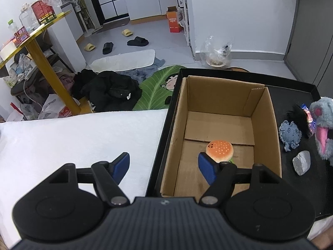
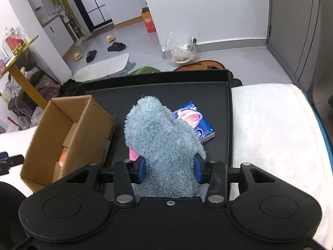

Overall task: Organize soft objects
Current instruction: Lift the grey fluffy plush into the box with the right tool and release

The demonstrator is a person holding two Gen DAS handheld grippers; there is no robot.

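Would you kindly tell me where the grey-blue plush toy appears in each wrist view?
Left wrist: grey-blue plush toy at the right edge, over the black tray.
Right wrist: centre, clamped in the right gripper.
Shared landmark: cardboard box.

The right gripper (image 2: 169,169) has its blue jaws pressed into both sides of a fluffy grey-blue plush toy (image 2: 162,137), which rises ahead of them. Beyond the jaws, on the black tray (image 2: 220,83), lies a blue packet (image 2: 197,123). Left of the jaws stands an open cardboard box (image 2: 83,120).
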